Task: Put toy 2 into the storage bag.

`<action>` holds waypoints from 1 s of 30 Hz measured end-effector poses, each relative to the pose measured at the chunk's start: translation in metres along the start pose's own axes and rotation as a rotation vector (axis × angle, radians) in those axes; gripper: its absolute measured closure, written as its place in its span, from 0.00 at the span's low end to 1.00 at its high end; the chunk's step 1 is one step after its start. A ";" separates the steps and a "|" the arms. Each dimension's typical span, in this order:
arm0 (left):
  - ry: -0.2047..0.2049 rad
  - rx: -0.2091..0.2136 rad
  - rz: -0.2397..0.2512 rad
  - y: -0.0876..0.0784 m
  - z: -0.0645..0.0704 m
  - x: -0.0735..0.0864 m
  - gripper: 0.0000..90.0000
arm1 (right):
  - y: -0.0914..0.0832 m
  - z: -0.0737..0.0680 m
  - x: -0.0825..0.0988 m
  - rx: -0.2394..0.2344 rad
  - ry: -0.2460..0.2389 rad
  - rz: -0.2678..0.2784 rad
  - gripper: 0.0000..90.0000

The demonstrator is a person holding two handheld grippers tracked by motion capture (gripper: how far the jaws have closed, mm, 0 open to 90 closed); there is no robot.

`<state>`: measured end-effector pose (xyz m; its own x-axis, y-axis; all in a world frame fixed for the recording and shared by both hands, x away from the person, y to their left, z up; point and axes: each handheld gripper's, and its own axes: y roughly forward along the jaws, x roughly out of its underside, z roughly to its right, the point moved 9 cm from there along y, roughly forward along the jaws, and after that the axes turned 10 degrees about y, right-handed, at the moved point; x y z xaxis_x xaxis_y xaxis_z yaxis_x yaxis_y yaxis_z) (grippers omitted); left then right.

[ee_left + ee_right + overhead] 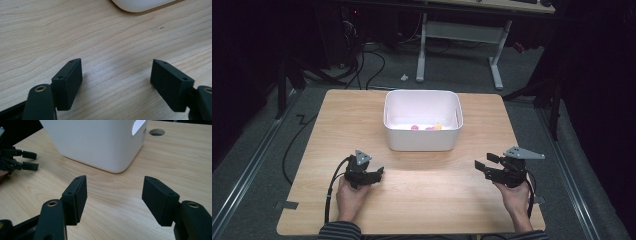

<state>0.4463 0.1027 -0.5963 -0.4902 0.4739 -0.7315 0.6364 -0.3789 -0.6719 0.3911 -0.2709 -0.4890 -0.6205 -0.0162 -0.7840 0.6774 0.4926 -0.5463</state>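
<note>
White plastic, one tub (422, 127) sits mid-table (427, 200), holding what look like three small pink and orange pieces (427, 127), though they're too tiny to count surely. Two grippers flank it nearer the person: left gripper (379, 172) and right gripper (482, 162), both spread wide, gripping nothing.

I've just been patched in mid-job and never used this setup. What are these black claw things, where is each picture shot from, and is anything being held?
A person holds a two-jaw tool in each hand: the left gripper and right gripper. The high view looks down on the wooden table. The other two pictures come from cameras riding on each gripper, looking along its black jaws. A white bin stands mid-table with small pink and orange pieces inside. Both grippers are open, with bare wood between their jaws; nothing is held.
</note>
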 end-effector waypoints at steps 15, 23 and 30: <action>0.001 0.000 0.000 0.000 0.000 0.000 0.29 | 0.038 0.003 0.029 0.008 0.021 -0.064 0.42; 0.000 0.000 0.000 0.000 0.000 0.000 0.29 | 0.050 0.010 0.036 0.014 0.041 -0.080 0.43; 0.001 0.000 -0.001 0.000 0.000 0.000 0.29 | 0.060 0.022 0.042 0.051 0.050 -0.092 0.44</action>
<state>0.4463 0.1027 -0.5963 -0.4902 0.4745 -0.7311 0.6363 -0.3784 -0.6722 0.4143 -0.2610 -0.5617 -0.6990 -0.0148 -0.7149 0.6352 0.4465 -0.6303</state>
